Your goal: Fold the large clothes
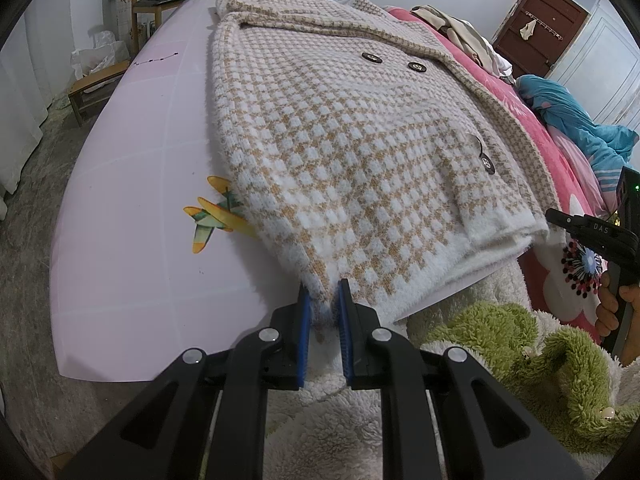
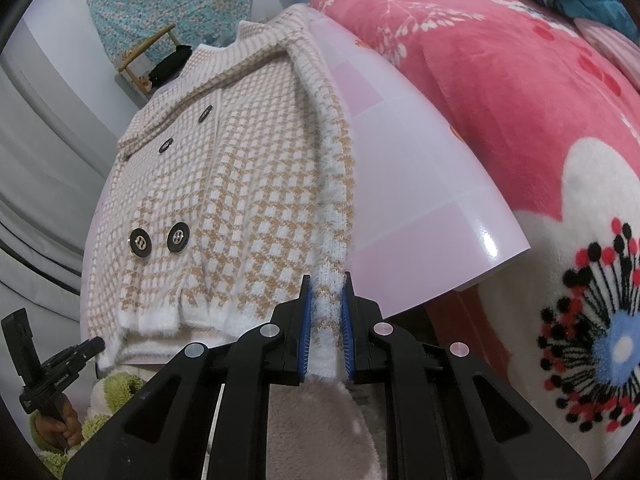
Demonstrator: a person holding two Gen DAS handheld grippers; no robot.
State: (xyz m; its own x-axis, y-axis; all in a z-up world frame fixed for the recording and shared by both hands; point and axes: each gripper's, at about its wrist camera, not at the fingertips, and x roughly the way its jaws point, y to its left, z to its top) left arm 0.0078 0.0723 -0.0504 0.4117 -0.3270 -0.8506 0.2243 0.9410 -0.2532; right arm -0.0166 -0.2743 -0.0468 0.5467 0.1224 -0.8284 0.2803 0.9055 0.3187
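Both grippers grasp the houndstooth knit cardigan [image 1: 360, 152] on the pink worktop [image 1: 132, 208]: left gripper [image 1: 323, 304] pinches its hem corner, right gripper [image 2: 327, 312] its sleeve cuff.

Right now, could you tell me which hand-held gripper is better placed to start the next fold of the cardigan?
Probably the right hand-held gripper: it pinches the cuff of the sleeve lying along the cardigan edge, ready to swing inward. The left only holds a hem corner.
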